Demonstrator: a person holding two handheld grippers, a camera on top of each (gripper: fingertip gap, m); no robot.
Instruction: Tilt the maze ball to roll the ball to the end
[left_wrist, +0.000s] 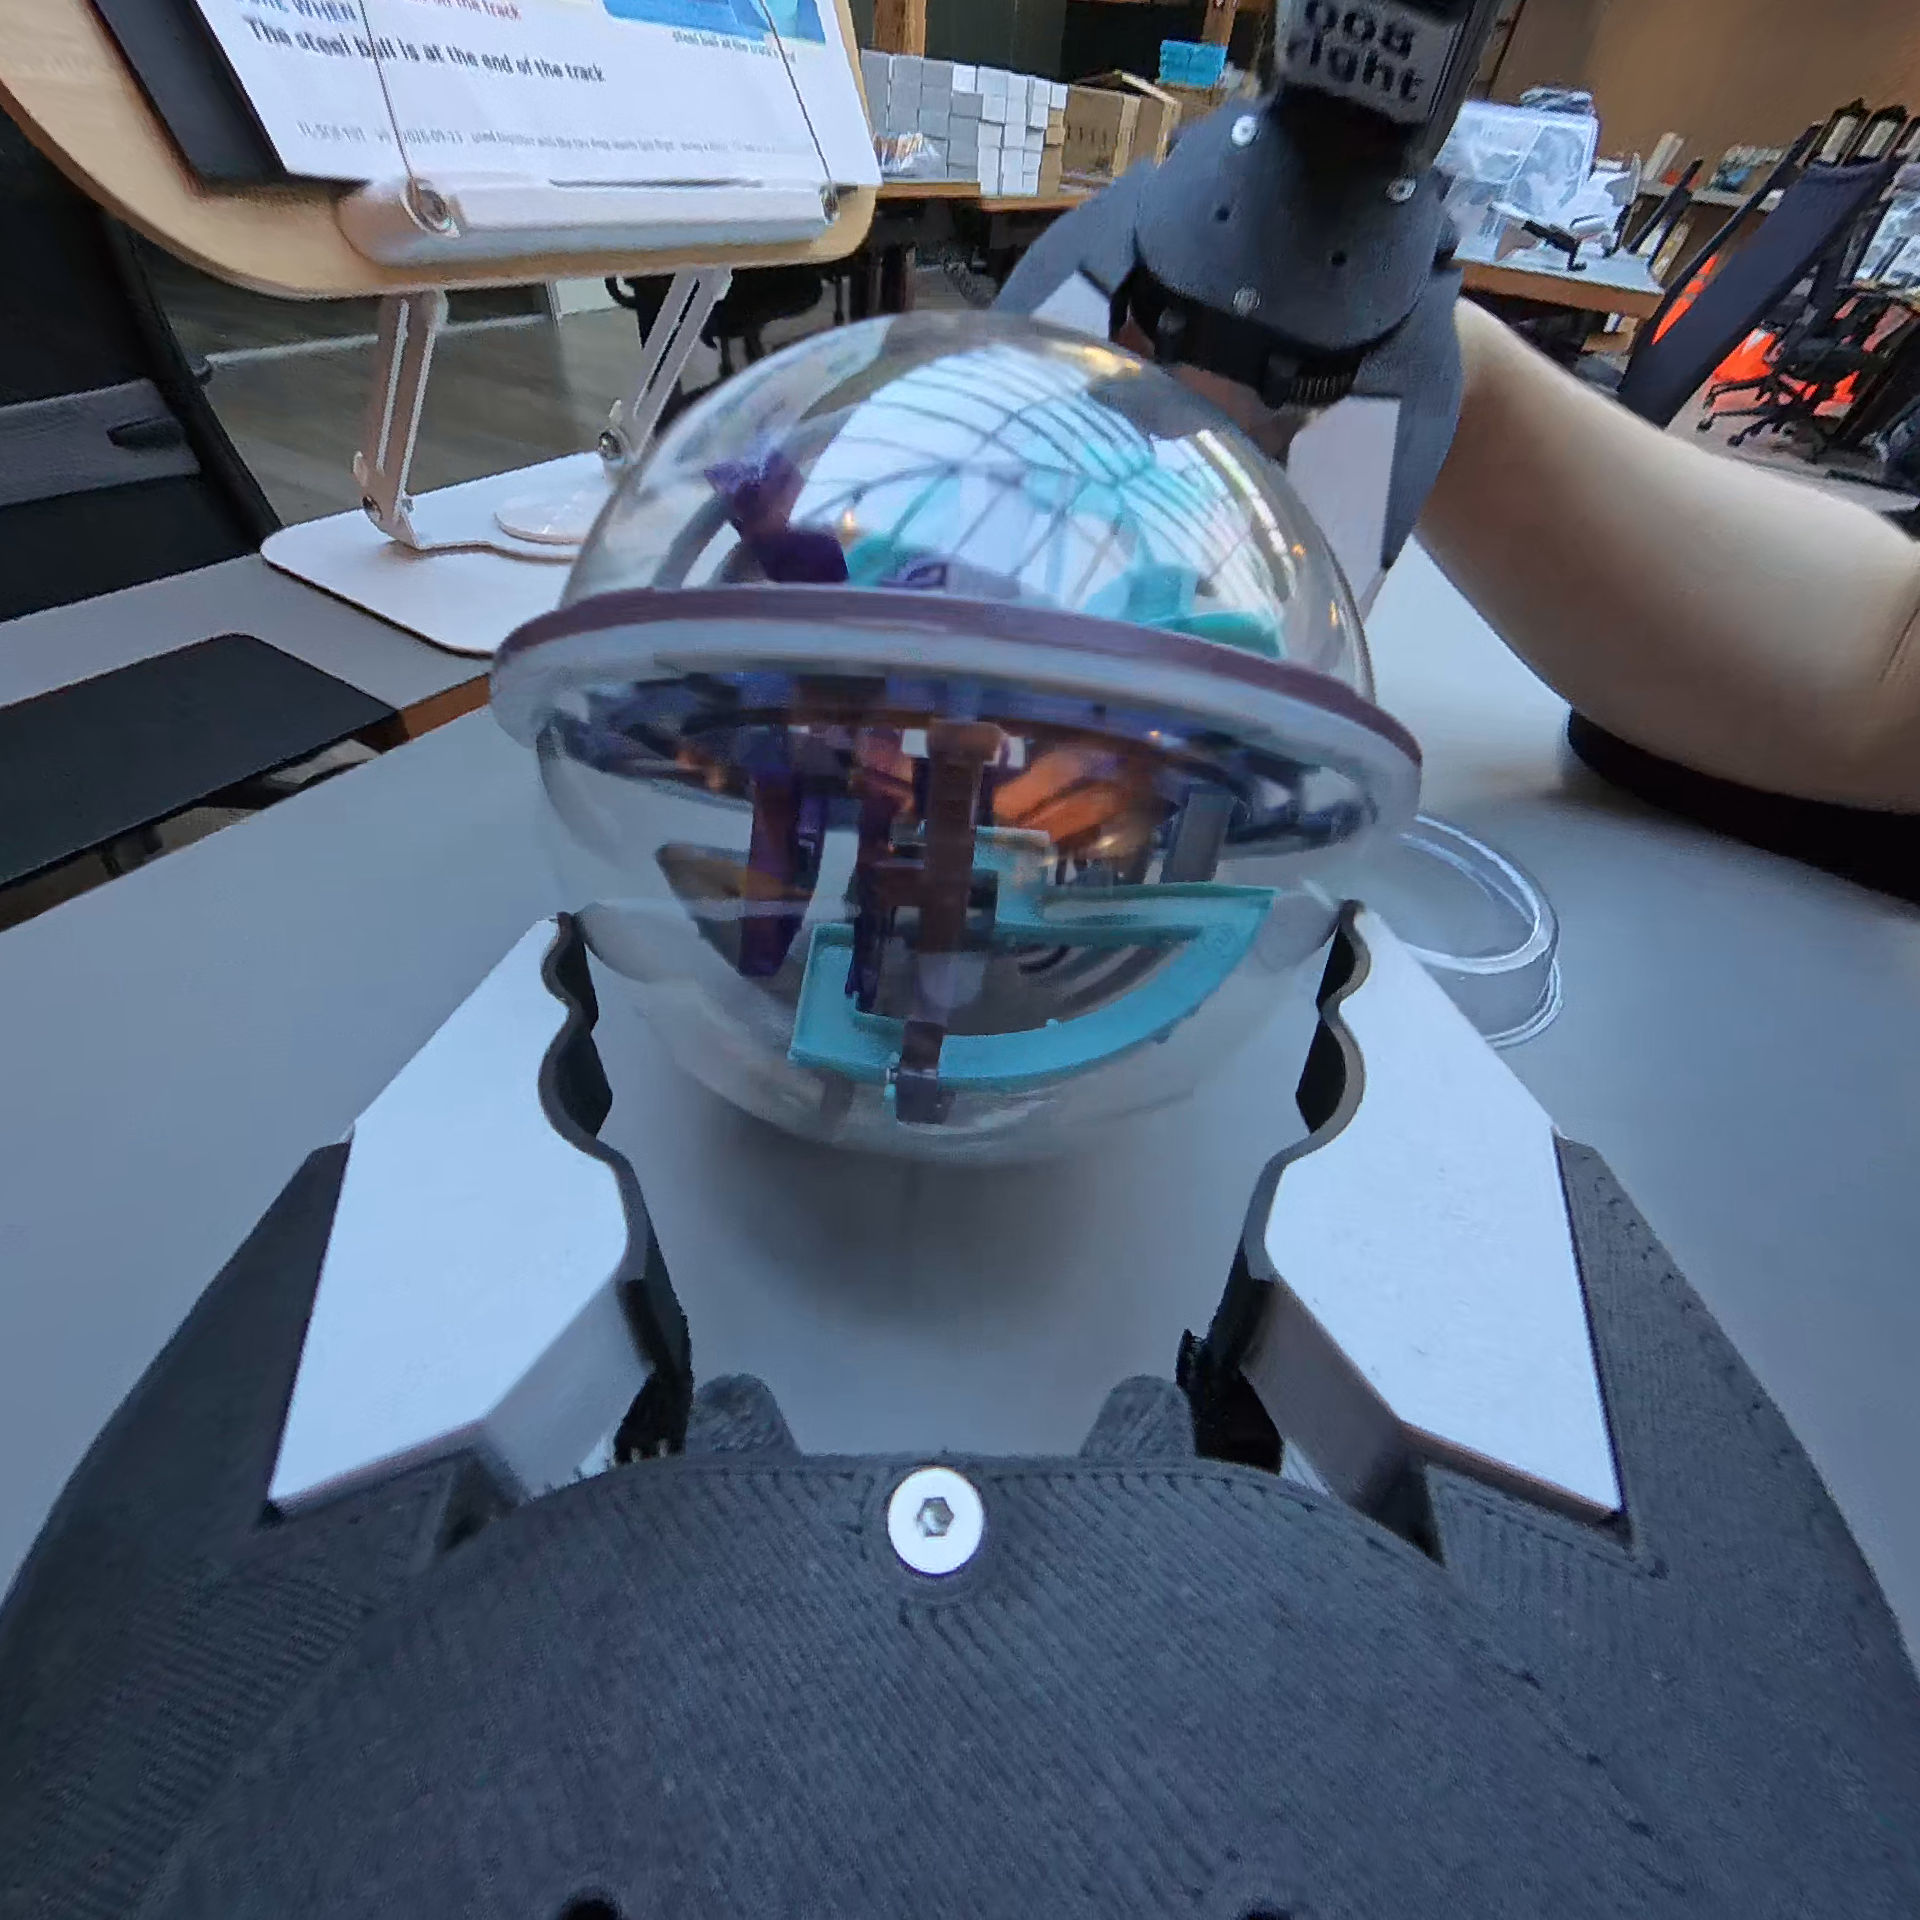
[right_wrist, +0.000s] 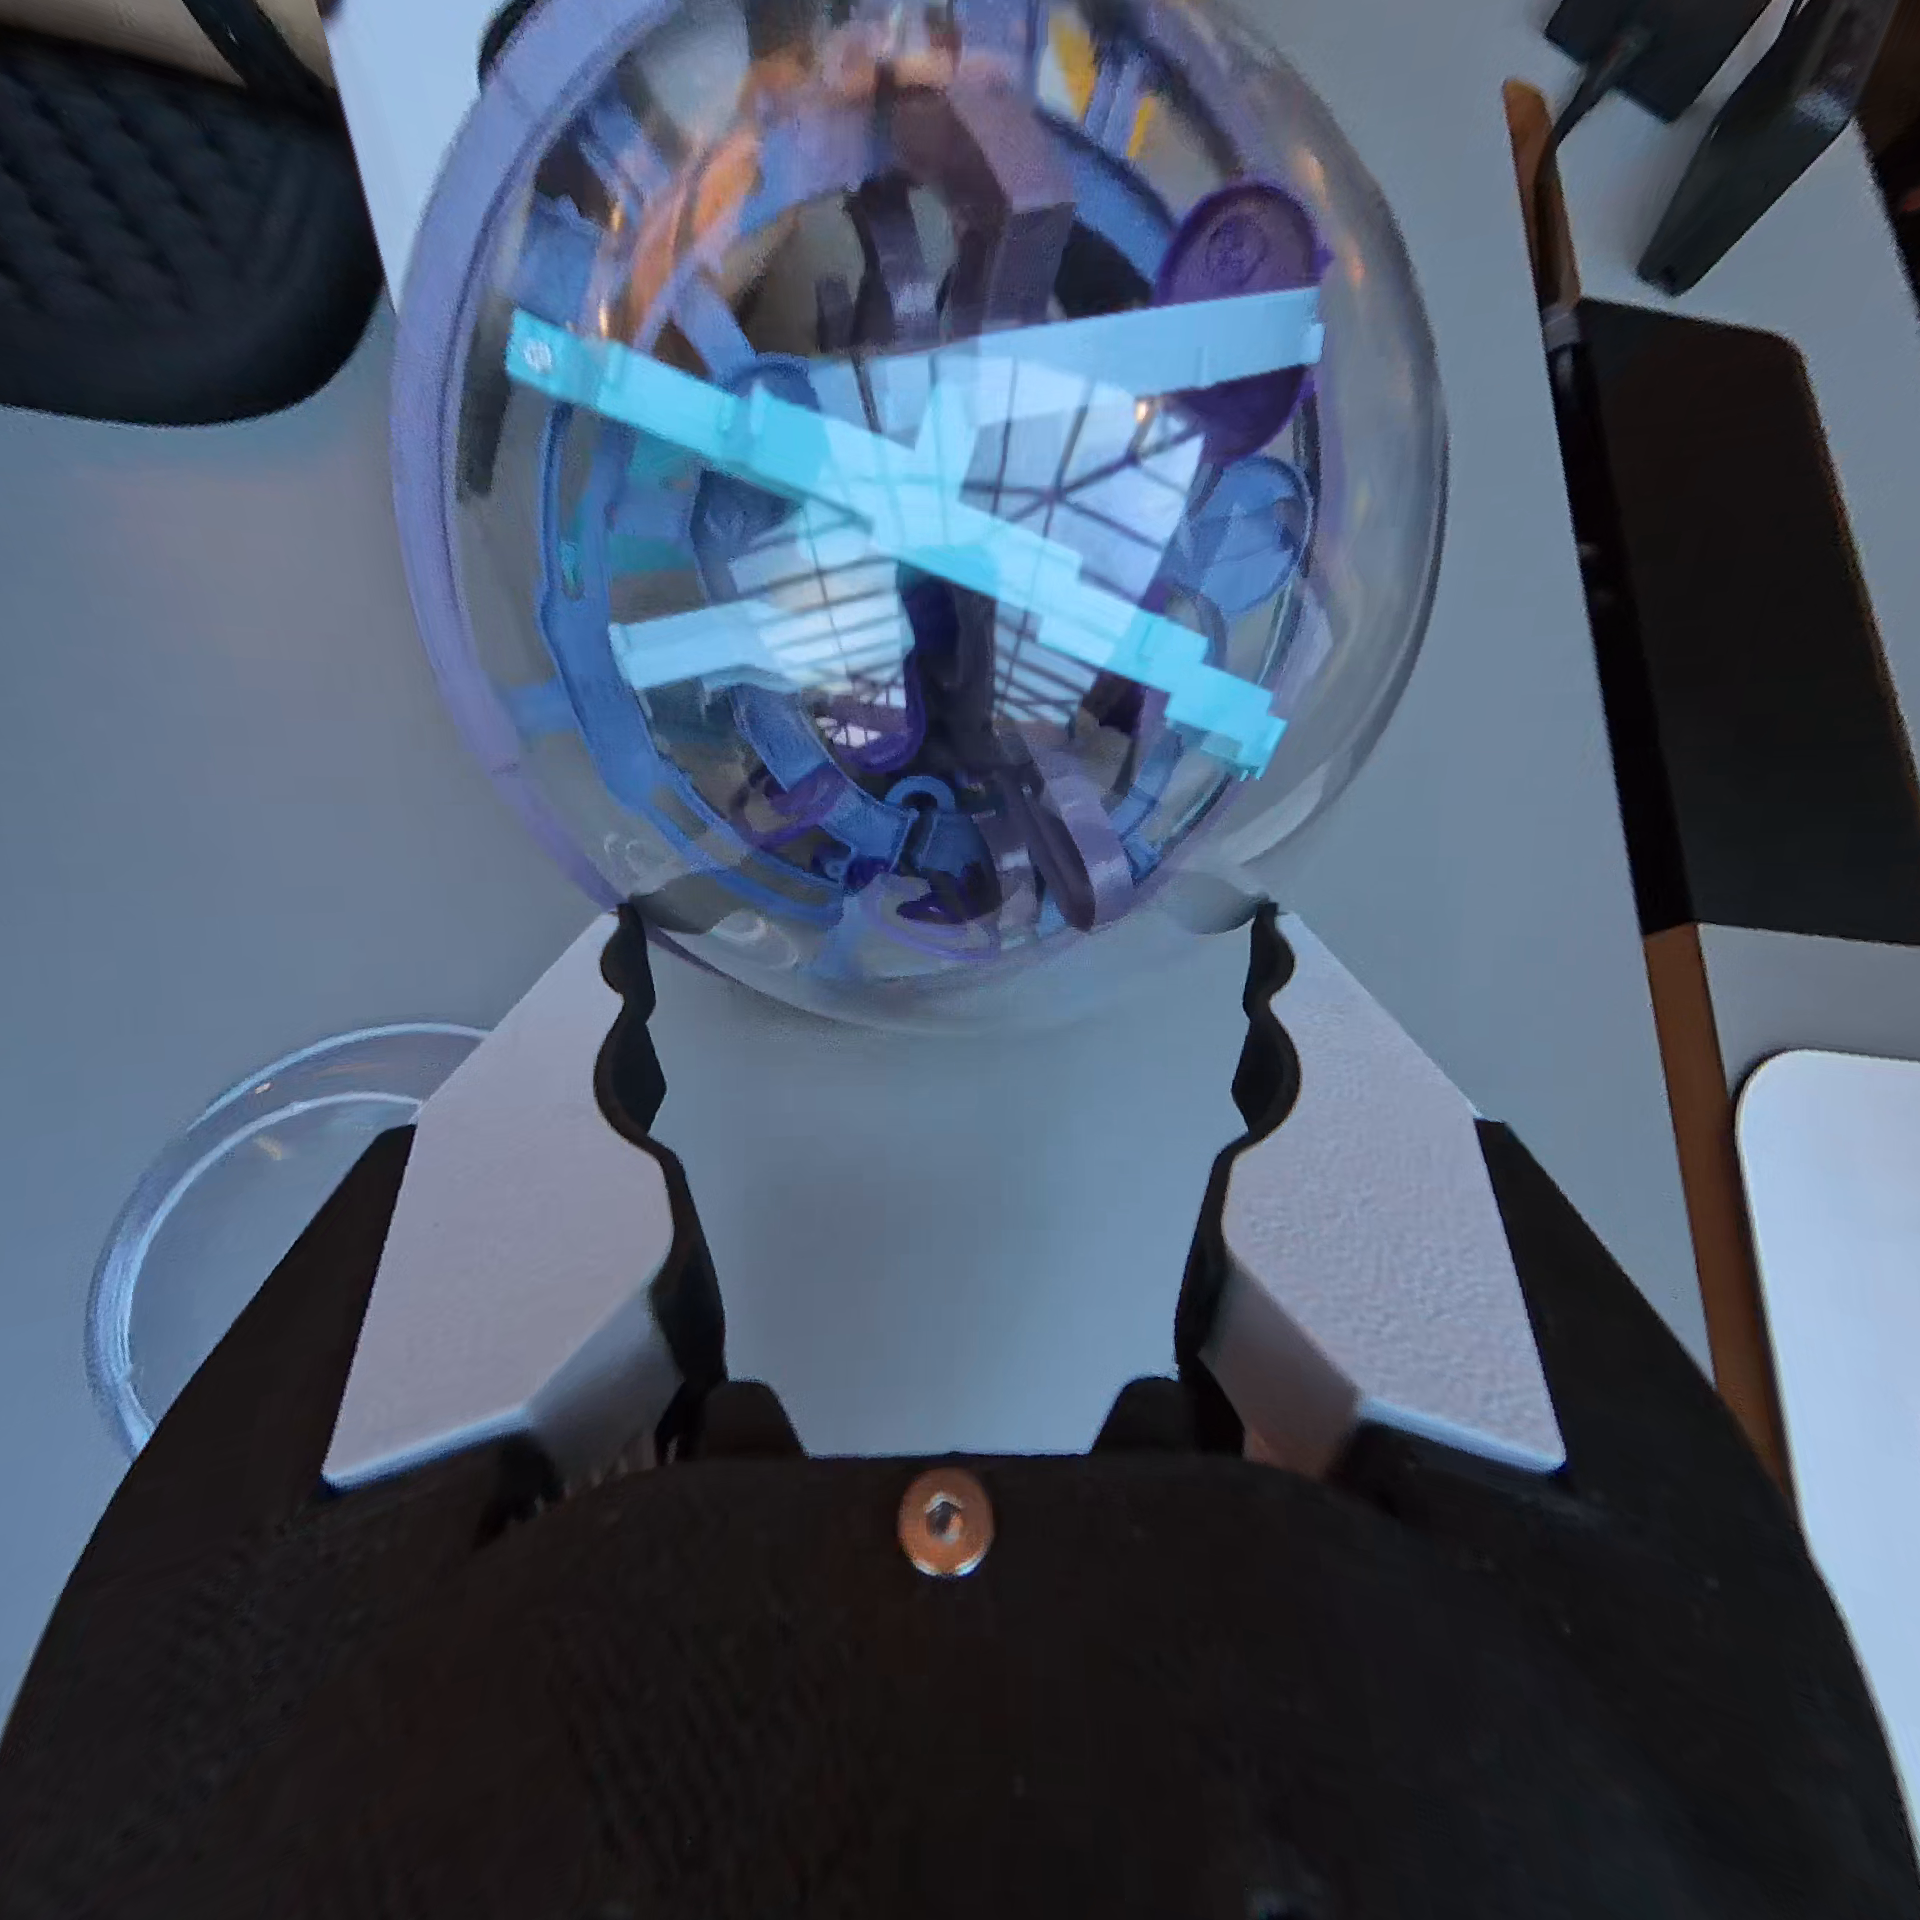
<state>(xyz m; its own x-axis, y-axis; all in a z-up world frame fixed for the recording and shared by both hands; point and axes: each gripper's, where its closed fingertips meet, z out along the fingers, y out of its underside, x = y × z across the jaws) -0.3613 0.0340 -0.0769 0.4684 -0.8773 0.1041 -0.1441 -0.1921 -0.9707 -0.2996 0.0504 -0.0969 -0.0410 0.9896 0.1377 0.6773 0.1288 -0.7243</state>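
Note:
The maze ball (left_wrist: 956, 727) is a clear sphere with teal, blue and purple tracks inside and a rim around its middle. It hangs a little above the grey table (left_wrist: 208, 1039), with a shadow under it. My left gripper (left_wrist: 956, 920) has both fingertips pressed on the ball's lower sides. In the right wrist view the ball (right_wrist: 914, 520) fills the upper half, and my right gripper (right_wrist: 943, 912) has both fingertips on its shell. The right gripper's body (left_wrist: 1299, 239) shows behind the ball's top. I cannot make out the steel ball inside.
The clear ring stand (left_wrist: 1496, 935) sits empty on the table beside the ball; it also shows in the right wrist view (right_wrist: 208, 1195). A document holder (left_wrist: 520, 104) stands at the back left. A person's forearm (left_wrist: 1662, 623) lies at the right. A black pad (right_wrist: 1745, 623) lies nearby.

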